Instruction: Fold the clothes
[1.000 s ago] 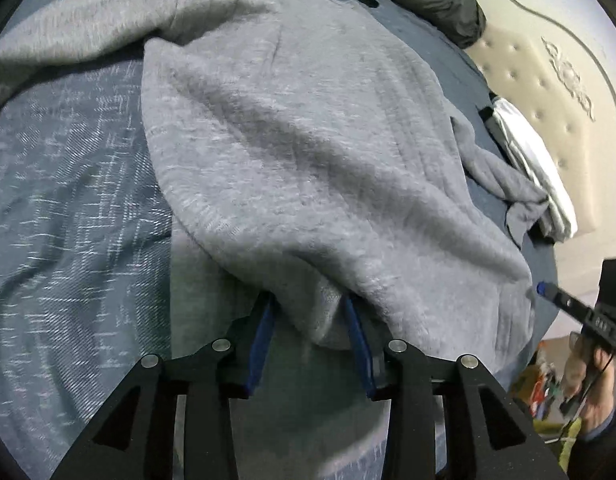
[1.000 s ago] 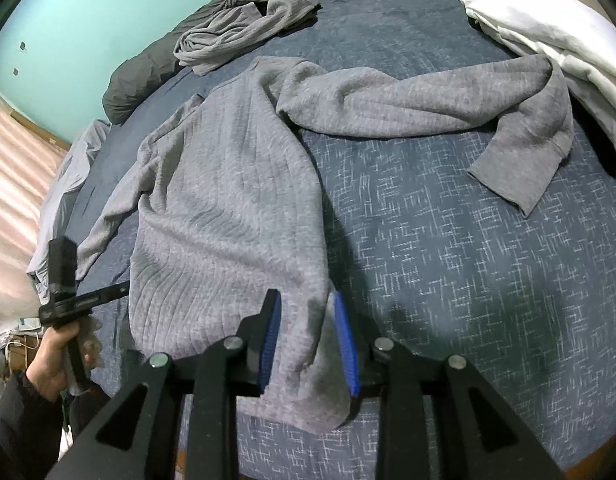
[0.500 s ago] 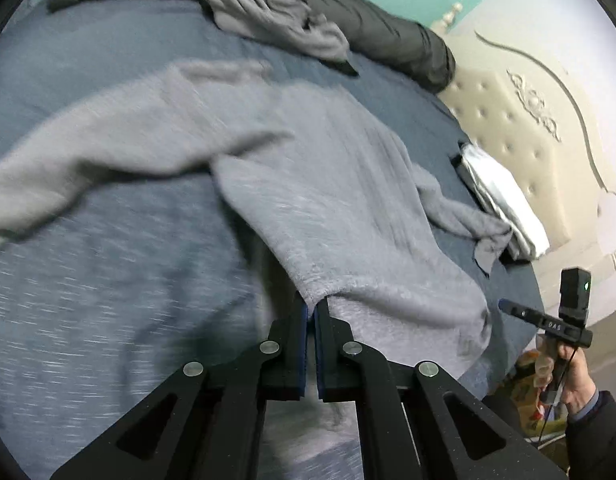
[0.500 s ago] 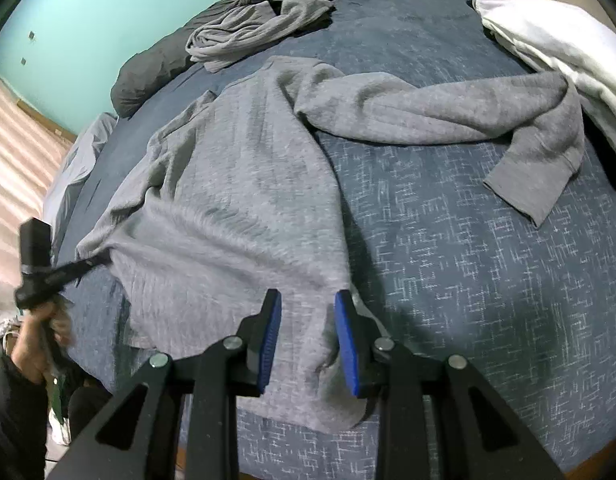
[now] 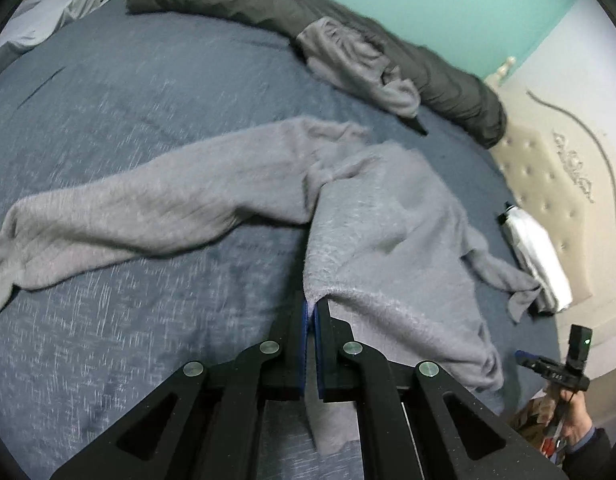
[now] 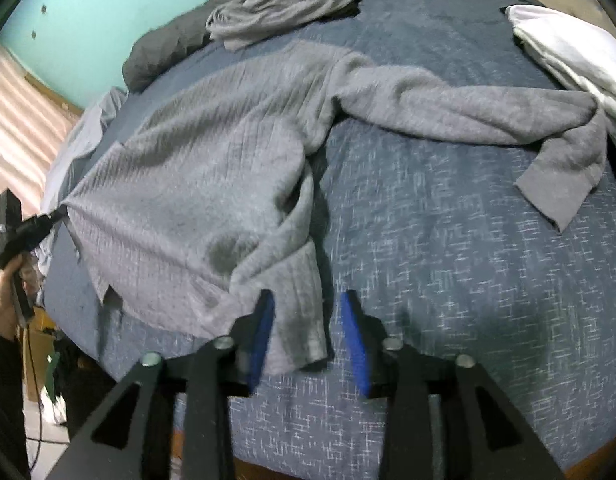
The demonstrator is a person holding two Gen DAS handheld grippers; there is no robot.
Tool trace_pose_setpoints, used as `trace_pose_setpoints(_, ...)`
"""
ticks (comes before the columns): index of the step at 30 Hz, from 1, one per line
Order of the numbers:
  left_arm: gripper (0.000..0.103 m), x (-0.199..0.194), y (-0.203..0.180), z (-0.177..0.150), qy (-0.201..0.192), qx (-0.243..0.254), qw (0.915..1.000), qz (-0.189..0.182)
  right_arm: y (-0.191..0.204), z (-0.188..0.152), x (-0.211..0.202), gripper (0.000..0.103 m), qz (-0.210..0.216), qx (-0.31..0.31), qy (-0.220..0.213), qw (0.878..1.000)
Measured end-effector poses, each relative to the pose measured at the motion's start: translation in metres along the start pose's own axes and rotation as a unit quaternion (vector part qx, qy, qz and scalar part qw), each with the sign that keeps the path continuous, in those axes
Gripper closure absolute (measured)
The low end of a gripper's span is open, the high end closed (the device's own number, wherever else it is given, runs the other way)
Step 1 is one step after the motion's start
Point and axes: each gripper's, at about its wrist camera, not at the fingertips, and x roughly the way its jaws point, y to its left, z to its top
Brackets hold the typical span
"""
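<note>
L tongs (image 5: 311, 312) pinch sweater (image 5: 388, 240) hem, lifted; R tongs (image 6: 308, 320) wide, straddling hem.

L tool (image 5: 311, 312) clamped on grey sweater (image 5: 388, 216) hem, over bed (image 5: 107, 100).

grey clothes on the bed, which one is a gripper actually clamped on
The spread-out grey sweater: the left gripper is shut on its hem corner. The other grey garment lies crumpled, untouched, against the dark duvet.

Blue bed (image 6: 448, 264): grey sweater (image 6: 211, 168), white pillow (image 6: 568, 52).
</note>
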Motion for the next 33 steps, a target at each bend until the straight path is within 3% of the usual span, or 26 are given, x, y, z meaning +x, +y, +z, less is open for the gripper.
trace_pose_setpoints(4, 0.096, 0.012, 0.006, -0.010, 0.030, -0.002, 0.9995, 0.010, 0.003, -0.002, 0.016, 0.057, -0.002, 0.001, 0.019, 1.000)
trace_pose_setpoints(8, 0.062, 0.020, 0.004, -0.028, 0.057, 0.013, 0.9982, 0.010, 0.005, -0.004, 0.032, 0.052, -0.006, 0.000, 0.038, 0.999)
trace_pose_setpoints(9, 0.059, 0.024, 0.003, -0.034, 0.067, 0.018, 0.9975, 0.009, 0.005, -0.005, 0.037, 0.052, -0.006, 0.001, 0.043, 0.999)
trace_pose_setpoints(14, 0.058, 0.045, -0.006, -0.064, 0.118, 0.039, 0.9922, 0.004, 0.008, -0.008, 0.051, 0.051, 0.001, 0.002, 0.057, 0.998)
trace_pose_setpoints(18, 0.058, 0.069, -0.006, -0.084, 0.156, 0.028, 0.9873, 0.000, 0.009, -0.012, 0.062, 0.051, -0.002, 0.004, 0.073, 0.997)
trace_pose_setpoints(21, 0.060, 0.078, -0.002, -0.090, 0.159, 0.022, 0.9871, 0.000, 0.009, -0.016, 0.066, 0.051, -0.004, 0.000, 0.084, 0.996)
trace_pose_setpoints(23, 0.074, 0.081, -0.001, -0.093, 0.158, 0.021, 0.9871, -0.001, 0.007, -0.018, 0.065, 0.060, 0.004, 0.004, 0.082, 0.997)
trace_pose_setpoints(24, 0.090, 0.082, 0.000, -0.094, 0.159, 0.021, 0.9870, -0.001, 0.006, -0.020, 0.064, 0.072, 0.007, 0.005, 0.081, 0.997)
trace_pose_setpoints(25, 0.095, 0.081, 0.000, -0.094, 0.159, 0.025, 0.9870, 0.000, 0.005, -0.021, 0.063, 0.080, 0.006, 0.003, 0.079, 0.997)
trace_pose_setpoints(28, 0.098, 0.072, -0.003, -0.093, 0.152, 0.036, 0.9877, -0.004, 0.006, -0.022, 0.057, 0.096, 0.004, -0.004, 0.071, 0.997)
trace_pose_setpoints(33, 0.099, 0.024, -0.008, -0.088, 0.123, 0.059, 0.9905, -0.019, 0.010, -0.015, 0.026, 0.098, 0.008, -0.011, 0.042, 0.999)
